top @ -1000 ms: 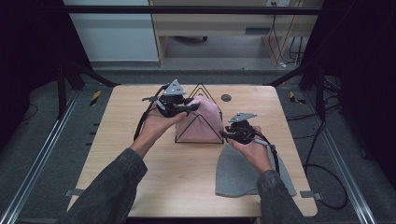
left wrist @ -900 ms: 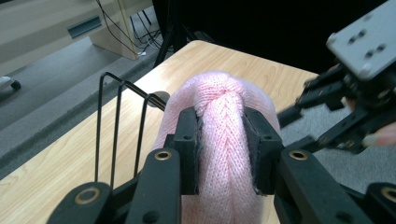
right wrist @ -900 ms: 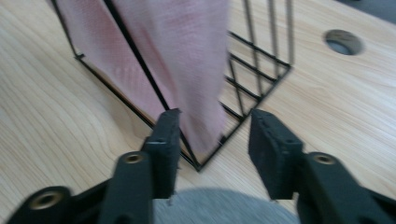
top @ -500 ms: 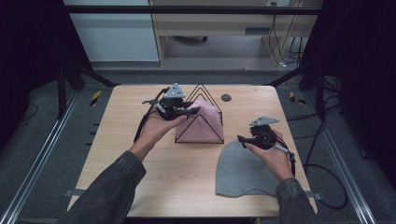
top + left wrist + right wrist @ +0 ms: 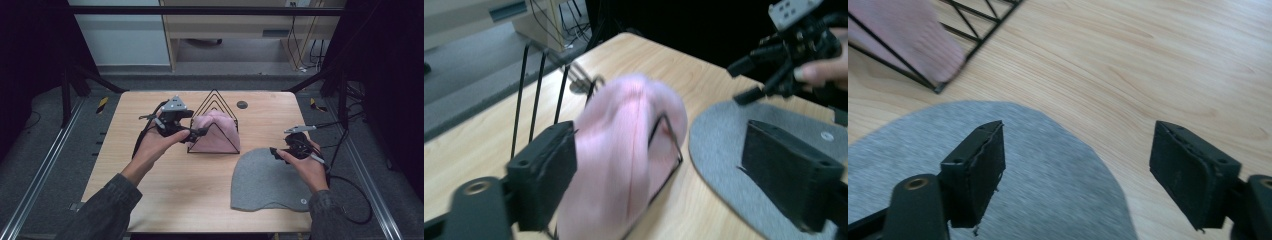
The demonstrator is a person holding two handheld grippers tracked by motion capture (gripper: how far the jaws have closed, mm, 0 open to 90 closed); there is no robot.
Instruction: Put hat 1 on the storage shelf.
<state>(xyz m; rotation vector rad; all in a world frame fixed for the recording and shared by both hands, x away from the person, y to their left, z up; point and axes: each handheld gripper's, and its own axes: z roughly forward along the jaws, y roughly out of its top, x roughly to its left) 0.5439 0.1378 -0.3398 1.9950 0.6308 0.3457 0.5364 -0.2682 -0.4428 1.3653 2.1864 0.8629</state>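
Wooden table (image 5: pixel 165 200): grey beanie (image 5: pixel 265 182) flat at near right, crown toward the wire rack (image 5: pixel 215 102), pink hat (image 5: pixel 216 131) draped in it. Right gripper (image 5: pixel 278 154) sits over the beanie's crown edge, nearer hand, jaws just opened wide with nothing between; left gripper (image 5: pixel 199 133) beside the pink hat, also just opened, empty.

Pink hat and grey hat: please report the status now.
Left gripper open beside pink hat in wire rack. Right gripper open over grey hat. Both just opened. No obstruction.
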